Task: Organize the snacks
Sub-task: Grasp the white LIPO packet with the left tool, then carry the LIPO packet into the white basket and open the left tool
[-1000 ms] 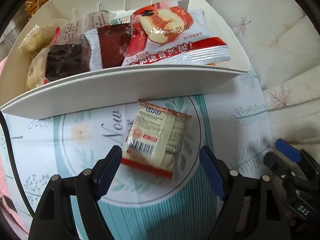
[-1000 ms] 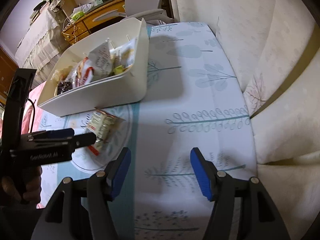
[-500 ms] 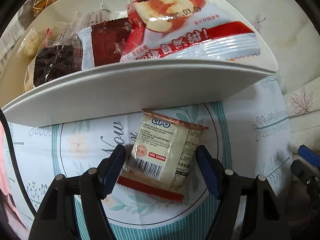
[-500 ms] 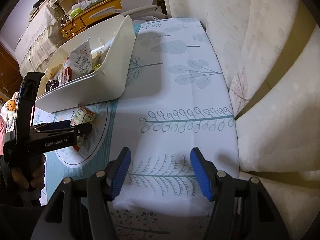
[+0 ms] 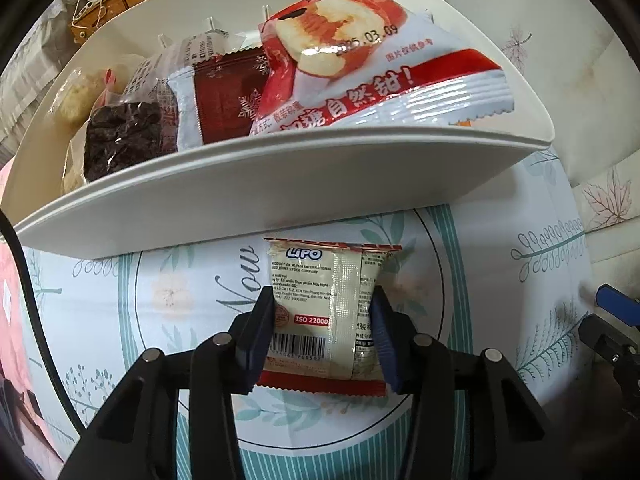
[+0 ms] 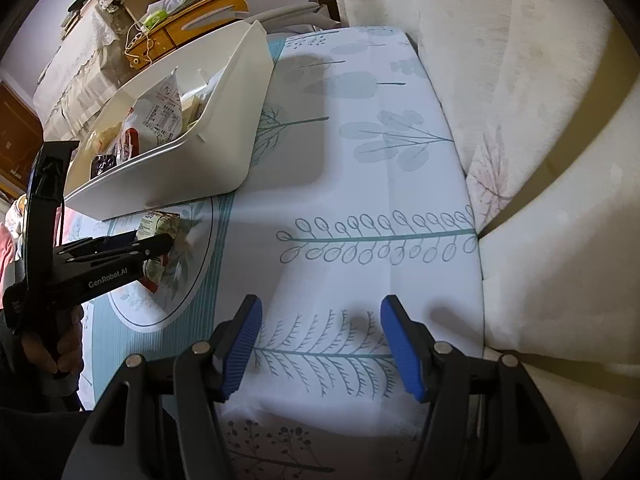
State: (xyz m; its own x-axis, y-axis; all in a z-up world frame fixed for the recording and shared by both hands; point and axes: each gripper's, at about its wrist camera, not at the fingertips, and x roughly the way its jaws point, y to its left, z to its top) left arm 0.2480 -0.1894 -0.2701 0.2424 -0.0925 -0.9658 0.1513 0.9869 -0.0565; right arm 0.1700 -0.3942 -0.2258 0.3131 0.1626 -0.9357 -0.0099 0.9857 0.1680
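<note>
Two grippers: each held in a person's hand, both pointing steeply down at the table.
Left gripper (image 5: 324,336): its jaws have just been closing and its blue pads (image 5: 262,332) now press both long sides of the Lipo packet (image 5: 326,312) — clamped on it.
Right gripper (image 6: 322,346): jaws apart with nothing between them, hovering over bare tablecloth (image 6: 360,184); its blue tip shows at the right edge of the left wrist view.
Open room: wide clear cloth to the right of the packet, running to the table's edge against the cream sofa (image 6: 540,120).
In the way: the white bin (image 5: 280,184) stands just beyond the packet, its near rim overhanging the packet's far end in the left wrist view; whether they touch I cannot tell.
Bin contents: a red-and-white apple-picture bag (image 5: 360,68) on top at the right, a dark red snowflake wrapper (image 5: 224,100) beside it, a clear pack of dark pieces (image 5: 120,140) at the left — piled about level with the rim.
Packet: cream wrapper with red crimped ends, barcode side up, lying flat on the cloth's printed circle (image 5: 432,256).
Background: a wooden cabinet (image 6: 192,28) behind the bin.
</note>
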